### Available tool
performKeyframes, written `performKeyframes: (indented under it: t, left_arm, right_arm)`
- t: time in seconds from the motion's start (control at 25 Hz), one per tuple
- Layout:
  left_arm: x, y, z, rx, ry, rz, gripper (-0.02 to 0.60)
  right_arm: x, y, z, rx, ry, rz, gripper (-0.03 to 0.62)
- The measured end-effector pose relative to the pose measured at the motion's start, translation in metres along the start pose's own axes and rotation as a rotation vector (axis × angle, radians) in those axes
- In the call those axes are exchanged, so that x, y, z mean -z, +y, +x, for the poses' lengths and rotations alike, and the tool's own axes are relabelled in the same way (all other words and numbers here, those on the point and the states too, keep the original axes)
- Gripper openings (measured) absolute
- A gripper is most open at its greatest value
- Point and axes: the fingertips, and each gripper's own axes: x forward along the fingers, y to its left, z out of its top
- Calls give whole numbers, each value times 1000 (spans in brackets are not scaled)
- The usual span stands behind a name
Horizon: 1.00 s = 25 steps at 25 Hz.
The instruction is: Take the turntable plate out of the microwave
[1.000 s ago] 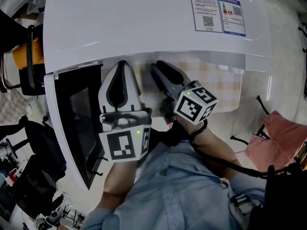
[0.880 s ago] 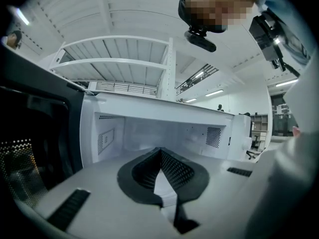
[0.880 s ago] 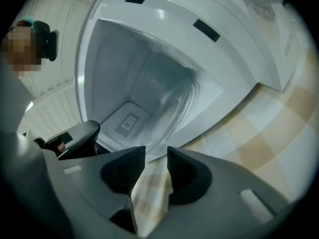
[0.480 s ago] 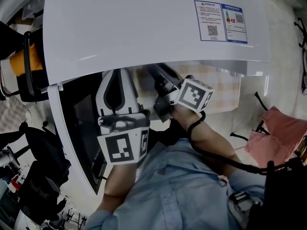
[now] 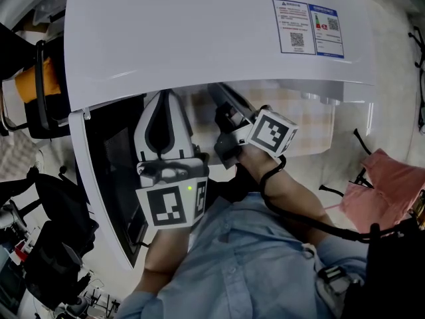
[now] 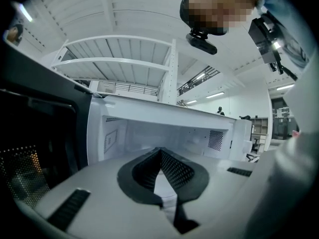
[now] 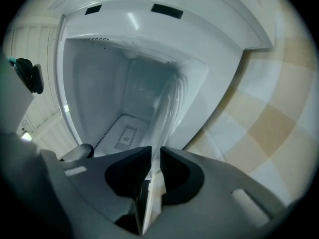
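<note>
The white microwave (image 5: 199,32) fills the head view's top, its dark door (image 5: 106,178) swung open to the left. The clear glass turntable plate (image 7: 167,108) shows edge-on in the right gripper view, running from the cavity into the jaws. My right gripper (image 7: 155,156) reaches into the cavity; its jaws have just been closing and now pinch the plate's rim. In the head view the right gripper (image 5: 224,100) disappears under the microwave's top edge. My left gripper (image 5: 169,93) hangs shut and empty before the opening, facing the white cavity (image 6: 164,131).
The microwave stands on a checked cloth (image 5: 312,121), also seen in the right gripper view as the checked cloth (image 7: 269,113). A pink cloth (image 5: 392,191) lies at the right. A dark chair with something orange (image 5: 33,72) stands at the far left.
The right gripper has rolled and reached further under the microwave's top, and its jaws have narrowed onto the plate's rim. The left gripper has stayed put.
</note>
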Motion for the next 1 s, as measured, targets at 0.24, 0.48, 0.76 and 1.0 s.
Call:
performKeyframes:
  t: [0.24,0.48,0.76,1.0]
  left_arm:
    - [0,-6,-8,2,0,2,8]
    - [0,-15,-18,8,5,4,8]
    - [1,-15,-23,5,12,-4,8]
    - [2,-14,-17,10,14,-7,8]
  right_arm:
    - [4,4,-12,-14,-6,3,56]
    - [15,-5,-31,28,1,19,57]
    - [18,-2,-38,8,-2,11,57]
    - [18,-12,-35,34,5,18,150]
